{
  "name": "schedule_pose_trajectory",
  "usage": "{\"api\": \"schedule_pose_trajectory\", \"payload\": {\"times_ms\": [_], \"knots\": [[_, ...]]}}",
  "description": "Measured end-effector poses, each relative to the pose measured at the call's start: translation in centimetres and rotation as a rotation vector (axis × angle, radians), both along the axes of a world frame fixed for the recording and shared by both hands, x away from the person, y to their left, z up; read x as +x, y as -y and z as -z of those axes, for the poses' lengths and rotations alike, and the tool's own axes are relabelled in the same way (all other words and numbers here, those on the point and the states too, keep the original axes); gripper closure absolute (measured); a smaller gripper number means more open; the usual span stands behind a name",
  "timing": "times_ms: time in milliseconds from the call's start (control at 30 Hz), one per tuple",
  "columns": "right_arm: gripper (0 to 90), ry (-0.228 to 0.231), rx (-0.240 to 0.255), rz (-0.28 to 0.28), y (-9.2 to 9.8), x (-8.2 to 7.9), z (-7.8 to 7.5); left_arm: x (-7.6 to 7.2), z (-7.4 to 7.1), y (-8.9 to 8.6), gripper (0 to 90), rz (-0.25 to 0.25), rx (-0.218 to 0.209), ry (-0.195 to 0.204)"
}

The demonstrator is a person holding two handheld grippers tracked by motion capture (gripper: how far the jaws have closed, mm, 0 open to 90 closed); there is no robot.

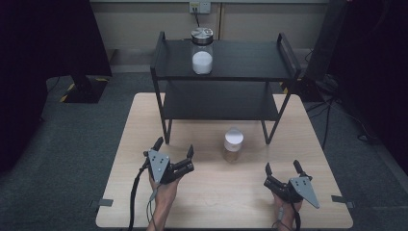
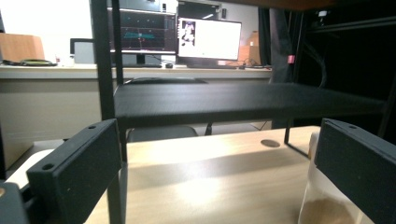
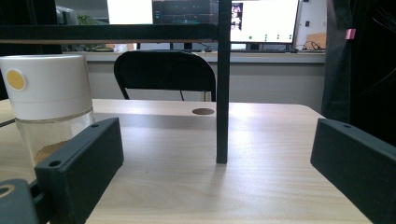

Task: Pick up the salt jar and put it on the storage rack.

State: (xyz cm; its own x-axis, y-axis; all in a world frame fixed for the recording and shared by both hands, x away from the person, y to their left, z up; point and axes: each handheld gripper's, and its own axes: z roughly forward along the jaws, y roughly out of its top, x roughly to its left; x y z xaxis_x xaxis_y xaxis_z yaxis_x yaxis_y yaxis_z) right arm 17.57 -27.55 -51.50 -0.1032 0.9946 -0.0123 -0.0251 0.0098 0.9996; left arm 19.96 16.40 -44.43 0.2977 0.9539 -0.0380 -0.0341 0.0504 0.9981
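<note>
**Both grippers open before a two-tier rack**

High view: the left hand-held gripper (image 1: 174, 148) and right hand-held gripper (image 1: 281, 166) rest spread apart on the pale wooden bench (image 1: 125, 159); a white-lidded clear jar of brown powder (image 1: 233, 144) stands between them, just before the black two-tier metal rack (image 1: 226, 72); a silver-lidded glass jar of white powder (image 1: 202, 50) sits on the top shelf.

Left gripper view: jaws wide apart; the brown-powder jar beside the right jaw.

Right gripper view: jaws wide apart, empty; that jar behind the left jaw.
</note>
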Motion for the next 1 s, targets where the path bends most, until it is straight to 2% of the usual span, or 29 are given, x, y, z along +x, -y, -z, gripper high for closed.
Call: {"api": "schedule_pose_trajectory", "payload": {"times_ms": [133, 200, 300, 467, 600, 800, 900, 1000], "knots": [[1.1, 0.0, 0.0, 0.0, 0.0, 0.0, 0.0, -0.5, 1.3, -0.5, 0.0, -0.004, -0.016, -0.015], [1.1, -0.001, 0.0, 0.001, 0.0, 0.0, 0.0, -0.6, 1.8, -0.4, 0.1, -0.023, -0.009, -0.033], [1.1, 0.0, 0.0, 0.001, 0.0, 0.0, 0.0, -1.0, 3.1, -0.5, 0.1, -0.048, -0.028, -0.053], [1.1, 0.0, -0.001, 0.002, 0.0, 0.0, 0.0, -2.0, 5.0, -0.7, 0.1, -0.094, -0.036, -0.089], [1.1, -0.001, 0.0, 0.001, 0.0, 0.0, 0.0, -2.5, 6.0, -0.6, 0.1, -0.126, -0.057, -0.088], [1.1, -0.001, -0.001, 0.003, -0.1, 0.0, 0.0, -2.4, 6.6, 0.0, 0.1, -0.15, -0.008, -0.057], [1.1, -0.001, -0.001, 0.004, -0.1, 0.0, 0.0, -2.4, 6.9, -0.1, 0.1, -0.154, -0.022, -0.055], [1.1, -0.001, -0.001, 0.004, -0.1, 0.0, 0.0, -2.3, 6.9, 0.0, 0.1, -0.163, -0.011, -0.053]]}}
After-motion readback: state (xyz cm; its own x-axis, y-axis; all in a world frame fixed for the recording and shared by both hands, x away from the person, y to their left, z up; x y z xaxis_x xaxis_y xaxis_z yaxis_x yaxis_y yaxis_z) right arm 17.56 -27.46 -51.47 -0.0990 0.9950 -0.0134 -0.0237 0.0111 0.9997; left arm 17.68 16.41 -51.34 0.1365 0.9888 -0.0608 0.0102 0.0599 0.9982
